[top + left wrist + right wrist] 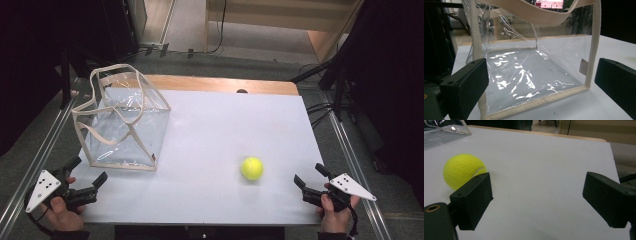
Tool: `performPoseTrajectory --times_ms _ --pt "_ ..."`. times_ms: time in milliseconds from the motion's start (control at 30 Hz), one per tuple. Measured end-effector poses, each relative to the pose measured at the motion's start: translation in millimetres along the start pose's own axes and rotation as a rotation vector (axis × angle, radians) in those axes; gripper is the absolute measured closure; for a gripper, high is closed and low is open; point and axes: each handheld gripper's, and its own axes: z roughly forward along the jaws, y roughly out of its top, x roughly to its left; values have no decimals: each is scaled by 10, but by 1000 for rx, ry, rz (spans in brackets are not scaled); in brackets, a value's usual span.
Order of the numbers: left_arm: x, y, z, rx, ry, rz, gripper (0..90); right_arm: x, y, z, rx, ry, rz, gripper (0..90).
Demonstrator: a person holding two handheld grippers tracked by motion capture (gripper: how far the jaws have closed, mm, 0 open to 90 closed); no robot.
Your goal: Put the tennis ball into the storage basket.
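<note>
A clear plastic tote bag (123, 125) with cream fabric trim and handles stands upright at the left of the white table (215, 130). A yellow tennis ball (252, 168) lies on the table toward the front right. My left gripper (87, 171) is open at the front left corner, just short of the bag, with nothing between its jaws. In the left gripper view the bag (531, 67) stands close ahead. My right gripper (310, 176) is open at the front right edge, a little right of the ball. The ball (461, 170) sits just beyond the left jaw in the right gripper view.
The table's wooden back edge (220, 84) shows beyond the white surface. Metal rails (350, 150) run along both sides of the table. Cables and dark stands (325, 75) lie on the floor behind. Open white surface stretches between bag and ball.
</note>
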Motion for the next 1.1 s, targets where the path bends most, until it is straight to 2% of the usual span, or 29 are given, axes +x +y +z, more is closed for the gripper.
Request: performPoseTrajectory --times_ms 133,233,333,600,733,767,1100 --pt "-3 -2 -7 -1 -6 -4 0 10 13 18 6 7 -9 79" --pt "0 -5 -9 0 -10 -6 0 30 53 -1 -9 25 15 79" --pt "-4 -8 -9 -2 -17 -9 0 65 115 -17 -16 22 1 79" --pt "-11 -10 5 4 -22 3 0 70 258 -7 17 34 3 79" --pt "-17 -10 7 4 -26 6 0 88 330 28 43 48 -15 79" --pt "-18 -10 8 5 -28 6 0 117 382 62 62 63 -35 79" --pt "-5 -10 4 6 -38 5 0 336 610 306 155 110 -119 79"
